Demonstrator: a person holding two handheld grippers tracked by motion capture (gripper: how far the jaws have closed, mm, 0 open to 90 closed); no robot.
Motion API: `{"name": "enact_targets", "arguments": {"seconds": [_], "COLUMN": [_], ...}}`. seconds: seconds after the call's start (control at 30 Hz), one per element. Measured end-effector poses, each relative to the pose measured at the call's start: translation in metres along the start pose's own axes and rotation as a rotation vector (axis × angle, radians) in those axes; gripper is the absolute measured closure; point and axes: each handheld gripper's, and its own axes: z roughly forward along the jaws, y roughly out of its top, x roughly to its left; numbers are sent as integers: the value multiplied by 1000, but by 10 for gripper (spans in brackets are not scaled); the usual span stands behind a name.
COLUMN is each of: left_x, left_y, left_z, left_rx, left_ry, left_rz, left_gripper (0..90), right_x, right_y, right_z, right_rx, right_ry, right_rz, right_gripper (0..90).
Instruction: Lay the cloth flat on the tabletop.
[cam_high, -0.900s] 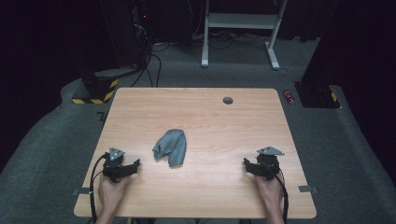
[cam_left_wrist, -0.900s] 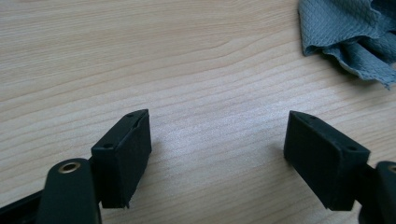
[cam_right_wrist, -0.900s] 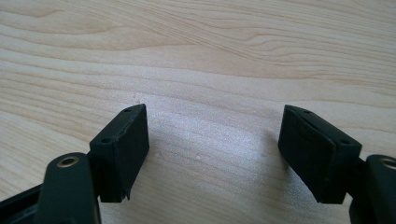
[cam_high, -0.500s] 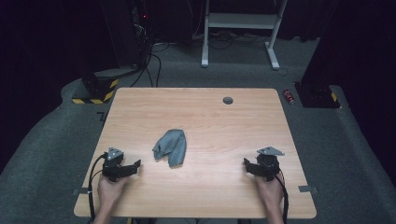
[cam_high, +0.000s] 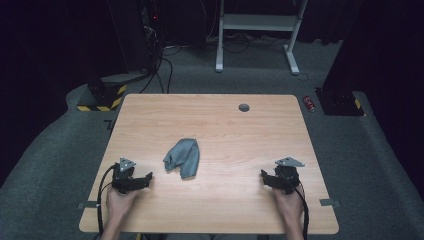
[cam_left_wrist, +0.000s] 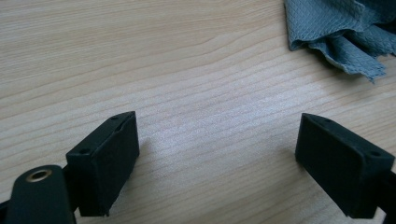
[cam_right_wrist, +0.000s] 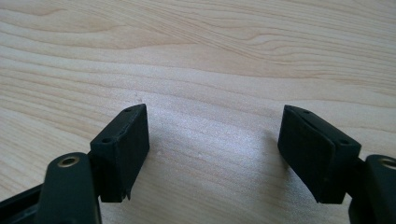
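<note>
Grey crumpled cloth (cam_high: 182, 157) of waffle-weave fabric lies near the middle of the pale wooden table (cam_high: 225, 130) in the high view; the left gripper (cam_high: 143, 179) sits on the wood just to the near-left of the cloth, the right gripper (cam_high: 265, 178) well off to the cloth's right, each in a hand, neither touching the cloth. On to the left gripper view: black jaws spread wide over bare wood, nothing between them, with the cloth (cam_left_wrist: 338, 32) ahead and to the right, ragged edge toward the jaws. Right gripper view now: jaws just as wide apart above plain grain. By my reckoning nothing is started; the cloth lies rumpled, and every grasp and whatever handling follows is yet to come.
</note>
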Motion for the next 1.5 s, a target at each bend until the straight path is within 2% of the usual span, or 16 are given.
{"name": "enact_targets", "arguments": {"seconds": [0.03, 0.13, 0.23, 0.5, 0.77, 0.9, 0.97, 1.23, 1.5], "left_x": [2, 4, 6, 4, -12, -19, -24, -33, -44], "left_y": [1, 1, 1, 2, 12, 17, 21, 33, 42], "left_z": [-1, -2, -5, -9, -9, -7, -6, -3, 3], "left_rx": [12, 14, 14, -9, -16, -23, -33, -41, -42], "left_ry": [9, 1, -31, -46, -80, -95, -116, -150, -164], "left_rz": [-9, -33, -64, -73, -23, -12, -6, 8, 40], "left_gripper": [129, 129, 130, 133, 139, 140, 140, 147, 146], "right_x": [0, 0, 0, 0, 0, 0, 0, 0, 0], "right_y": [0, 0, 0, 0, 0, 0, 0, 0, 0], "right_z": [0, 0, 0, 0, 0, 0, 0, 0, 0], "right_rx": [0, -1, -1, -1, -1, -1, 0, -1, -1], "right_ry": [1, 2, 1, 1, 1, 2, 4, 5, 5], "right_rz": [-1, -2, -4, -3, -4, -4, -5, -9, -9], "right_gripper": [247, 247, 247, 247, 248, 249, 249, 251, 251]}}
